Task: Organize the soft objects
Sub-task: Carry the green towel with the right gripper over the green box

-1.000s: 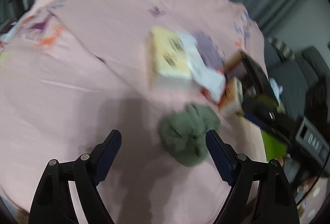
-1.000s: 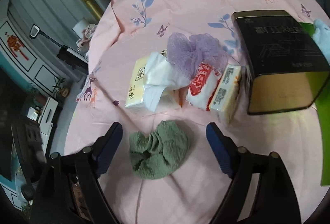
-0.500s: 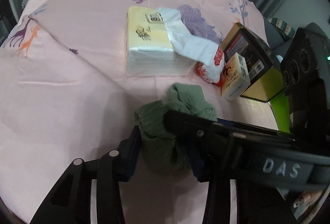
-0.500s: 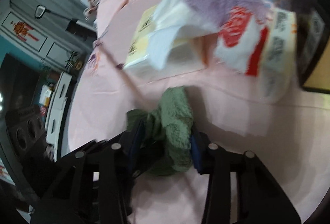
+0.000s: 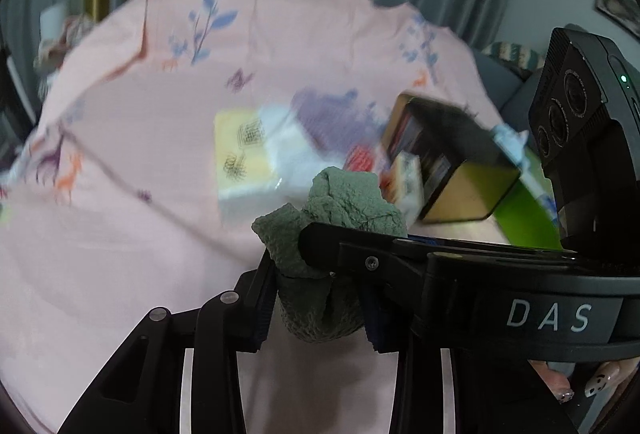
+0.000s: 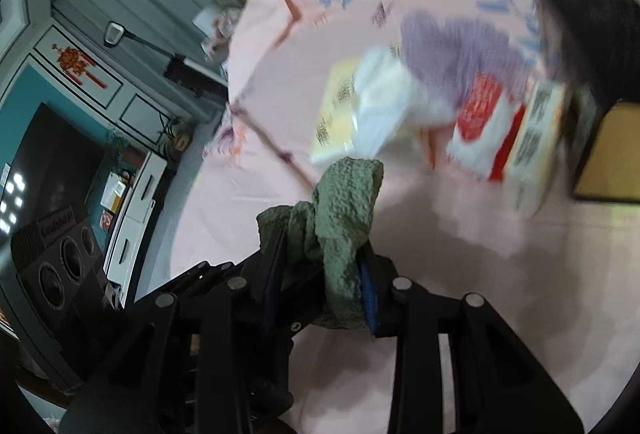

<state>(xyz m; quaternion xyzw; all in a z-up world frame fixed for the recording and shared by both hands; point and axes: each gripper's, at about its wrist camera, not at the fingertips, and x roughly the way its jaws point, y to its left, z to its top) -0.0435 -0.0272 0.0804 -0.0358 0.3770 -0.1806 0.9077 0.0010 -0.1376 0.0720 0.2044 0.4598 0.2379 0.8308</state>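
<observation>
A crumpled green cloth (image 5: 336, 246) is pinched by both grippers and held above the pink tablecloth (image 5: 120, 162). My left gripper (image 5: 320, 298) is shut on its lower part. My right gripper crosses in front from the right in the left wrist view (image 5: 400, 254). In the right wrist view my right gripper (image 6: 320, 286) is shut on the same green cloth (image 6: 344, 218), which sticks up between the fingers. A purple mesh puff (image 6: 460, 50) lies farther back on the table.
A yellow tissue pack (image 5: 240, 158) with a white tissue pulled out, a red-and-white packet (image 6: 484, 122), a small yellow packet (image 6: 536, 130) and a black-and-gold tin (image 5: 452, 162) stand mid-table. A green object (image 5: 524, 210) lies right of the tin. Curtains and furniture surround the table.
Both grippers closed on the green cloth and lifted it off the tablecloth. The views have tilted up and blurred with the motion.
</observation>
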